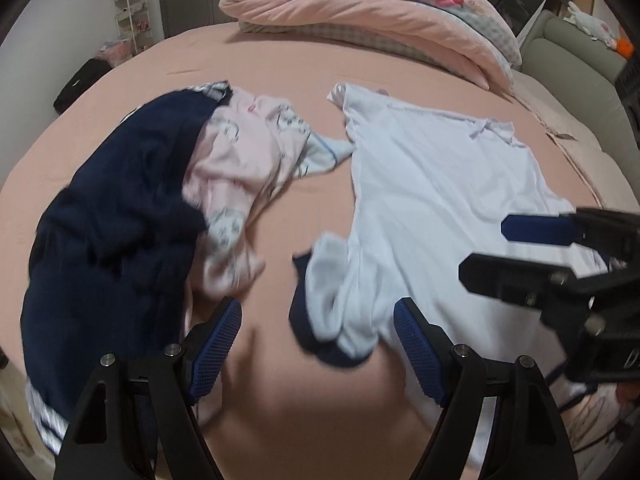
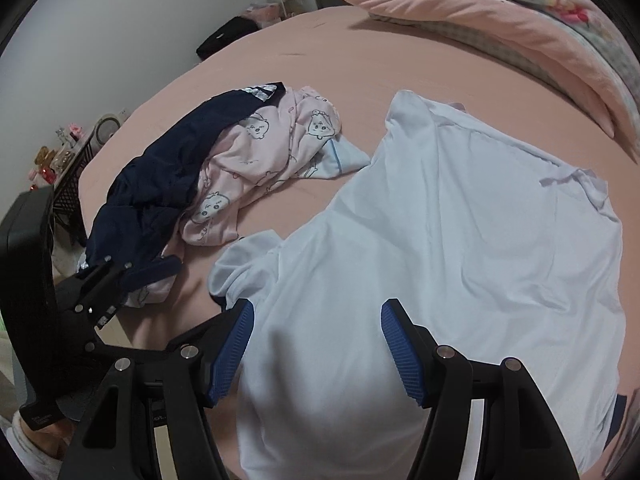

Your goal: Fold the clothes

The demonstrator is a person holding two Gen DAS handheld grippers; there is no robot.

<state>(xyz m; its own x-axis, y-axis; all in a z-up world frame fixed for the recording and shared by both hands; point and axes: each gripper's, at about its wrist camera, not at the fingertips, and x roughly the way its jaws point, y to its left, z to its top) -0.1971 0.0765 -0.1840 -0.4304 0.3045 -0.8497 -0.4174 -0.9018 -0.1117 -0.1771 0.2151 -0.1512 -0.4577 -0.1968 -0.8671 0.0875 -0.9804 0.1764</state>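
Observation:
A white short-sleeved shirt [image 1: 440, 200] [image 2: 460, 240] lies spread on the pink bed sheet [image 1: 280, 68], collar toward the far right. Its near sleeve [image 1: 332, 300] is bunched up and shows navy trim. A crumpled pile to the left holds a navy garment [image 1: 112, 220] [image 2: 160, 184] and a pink cartoon-print garment [image 1: 240, 152] [image 2: 272, 148]. My left gripper [image 1: 318, 312] [image 2: 160, 276] hovers open over the bunched sleeve. My right gripper [image 2: 318, 308] [image 1: 484, 248] is open above the shirt's lower body. Neither holds anything.
A folded pink quilt [image 1: 360, 4] [image 2: 500, 12] sits at the far end of the bed. A grey sofa [image 1: 580, 48] with plush toys stands at right. Beyond the left edge are a white rack [image 1: 132, 12], a black bag [image 1: 80, 84] and a cluttered side table [image 2: 68, 156].

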